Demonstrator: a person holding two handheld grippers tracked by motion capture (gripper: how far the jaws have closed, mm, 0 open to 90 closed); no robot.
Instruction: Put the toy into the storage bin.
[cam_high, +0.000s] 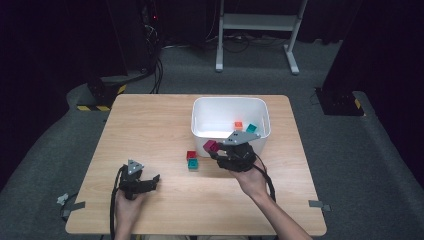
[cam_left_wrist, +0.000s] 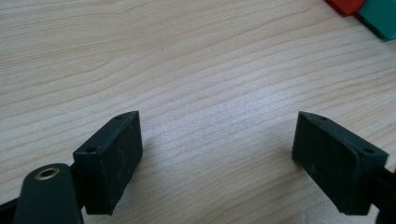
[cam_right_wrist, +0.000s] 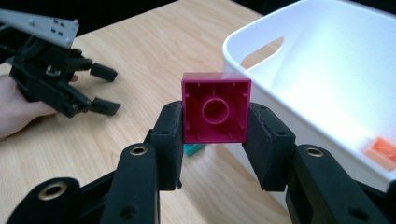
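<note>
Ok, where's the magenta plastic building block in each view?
High view: magenta plastic building block centre, at the white plastic bin's near-left corner.
Left gripper view: not in it.
Right gripper view: centre, clamped in the right gripper.
Shared landmark: the white bin.

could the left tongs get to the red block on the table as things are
Probably yes. The left tongs stand open and empty, and only bare table lies between them and the red block. The teal block sits right against it, so gripping it alone may be fiddly.
</note>
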